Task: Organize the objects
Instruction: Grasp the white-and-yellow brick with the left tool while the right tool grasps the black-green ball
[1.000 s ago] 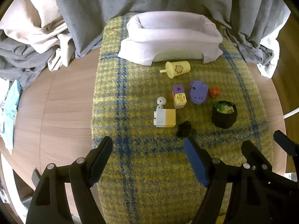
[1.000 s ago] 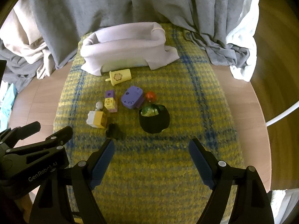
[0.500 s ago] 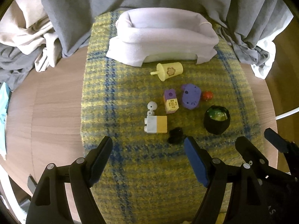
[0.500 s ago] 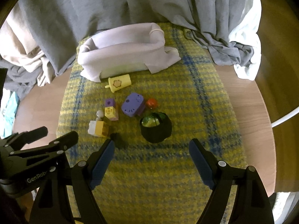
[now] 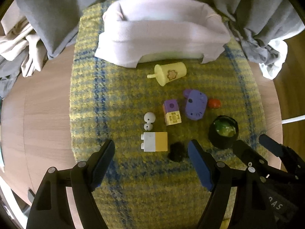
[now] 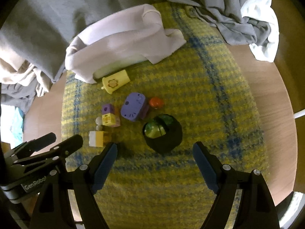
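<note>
Small toys lie on a yellow-and-blue plaid cloth (image 5: 122, 95). A yellow cup toy (image 5: 170, 73) lies on its side in front of a cloth-lined basket (image 5: 162, 36). Nearer are a purple-and-yellow block (image 5: 171, 112), a purple animal-shaped piece (image 5: 195, 106), a red ball (image 5: 214, 103), a white figure (image 5: 149, 120), a white-and-yellow brick (image 5: 154, 141), a black fuzzy ball (image 5: 177, 151) and a black pot (image 6: 163, 132) with green inside. My left gripper (image 5: 151, 149) stands open, just short of the brick. My right gripper (image 6: 155, 151) is open, just short of the pot.
The cloth covers a round wooden table (image 5: 42, 114). Grey and white fabric (image 6: 247, 19) is heaped along the far edge and at the left. The right gripper's body (image 5: 266, 164) shows at the left view's lower right. The left gripper's body (image 6: 38, 156) shows at the right view's lower left.
Both grippers have moved forward toward the toys, so the toys sit closer to the fingertips. Both stayed open. No toy has moved.
</note>
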{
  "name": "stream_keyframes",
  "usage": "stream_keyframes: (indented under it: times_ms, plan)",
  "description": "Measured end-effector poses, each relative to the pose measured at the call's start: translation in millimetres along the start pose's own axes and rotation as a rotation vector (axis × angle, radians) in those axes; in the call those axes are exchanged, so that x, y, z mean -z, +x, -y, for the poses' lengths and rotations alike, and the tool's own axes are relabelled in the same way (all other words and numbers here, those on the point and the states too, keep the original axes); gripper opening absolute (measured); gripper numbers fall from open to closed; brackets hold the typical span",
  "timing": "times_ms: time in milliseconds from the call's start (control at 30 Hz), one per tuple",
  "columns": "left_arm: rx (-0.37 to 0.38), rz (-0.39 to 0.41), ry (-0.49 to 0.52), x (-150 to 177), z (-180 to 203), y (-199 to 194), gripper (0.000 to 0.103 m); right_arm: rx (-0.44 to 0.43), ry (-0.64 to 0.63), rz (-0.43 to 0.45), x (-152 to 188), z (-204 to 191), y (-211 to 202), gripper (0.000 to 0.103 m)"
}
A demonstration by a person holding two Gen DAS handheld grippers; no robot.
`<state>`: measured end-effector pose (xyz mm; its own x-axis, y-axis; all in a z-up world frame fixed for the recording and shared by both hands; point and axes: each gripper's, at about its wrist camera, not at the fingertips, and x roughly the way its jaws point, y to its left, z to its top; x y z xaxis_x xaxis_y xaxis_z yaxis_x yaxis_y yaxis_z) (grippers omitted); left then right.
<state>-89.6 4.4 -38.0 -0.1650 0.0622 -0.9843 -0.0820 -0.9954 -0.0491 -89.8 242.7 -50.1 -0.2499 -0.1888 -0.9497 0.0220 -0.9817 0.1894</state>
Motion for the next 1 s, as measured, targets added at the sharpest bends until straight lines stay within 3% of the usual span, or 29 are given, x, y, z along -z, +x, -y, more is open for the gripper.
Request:
stream_keyframes:
  times_ms: [200, 600, 900, 1000]
  plan:
    - [0.019, -0.077, -0.017, -8, -3, 25, 0.078, -0.017, 0.018, -0.071, -9, 7, 23, 0.082]
    - [0.018, -0.133, -0.053, -8, -7, 57, 0.078, -0.017, 0.037, -0.153, -13, 15, 60, 0.082]
    - [-0.002, -0.178, -0.053, -8, -10, 80, 0.069, 0.0, 0.034, -0.19, -11, 13, 84, 0.082]
    - [-0.012, -0.19, -0.058, -9, -12, 86, 0.058, 0.01, 0.03, -0.193, -12, 12, 88, 0.078]
